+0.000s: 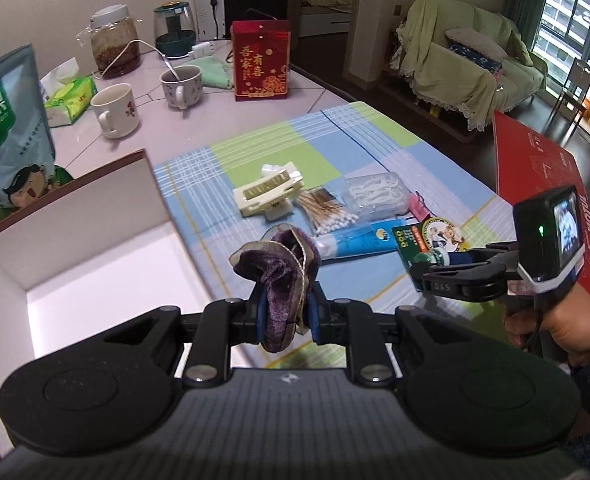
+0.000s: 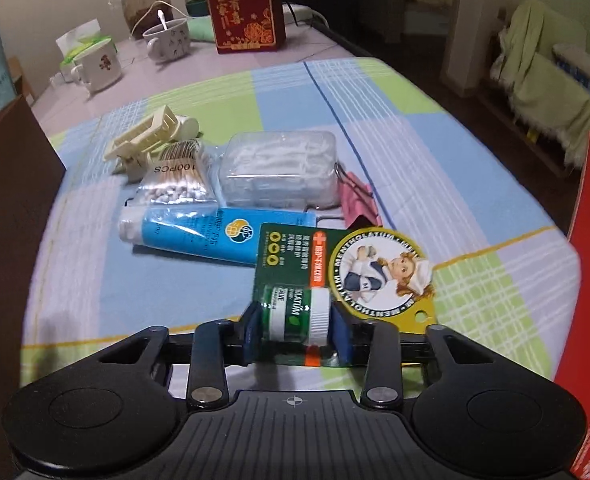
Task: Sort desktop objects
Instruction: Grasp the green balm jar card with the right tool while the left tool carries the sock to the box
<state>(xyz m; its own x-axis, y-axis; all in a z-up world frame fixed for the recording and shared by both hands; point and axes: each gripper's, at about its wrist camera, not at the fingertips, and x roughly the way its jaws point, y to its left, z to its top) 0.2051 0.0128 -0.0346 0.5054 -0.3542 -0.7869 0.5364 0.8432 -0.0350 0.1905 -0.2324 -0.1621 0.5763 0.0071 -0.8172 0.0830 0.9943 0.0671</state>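
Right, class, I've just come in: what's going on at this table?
A person is sorting small items off a checked cloth with a gripper in each hand. The left gripper is shut on a purple fabric scrunchie, beside an open white-lined box. The right gripper is shut on a carded Mentholatum balm. A blue tube, cotton swabs, floss picks and a cream clip still lie on the cloth.

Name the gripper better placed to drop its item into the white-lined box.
Left. The left gripper holds the purple scrunchie right beside the open box; the right gripper, clamping the lip balm pack, sits farther away.
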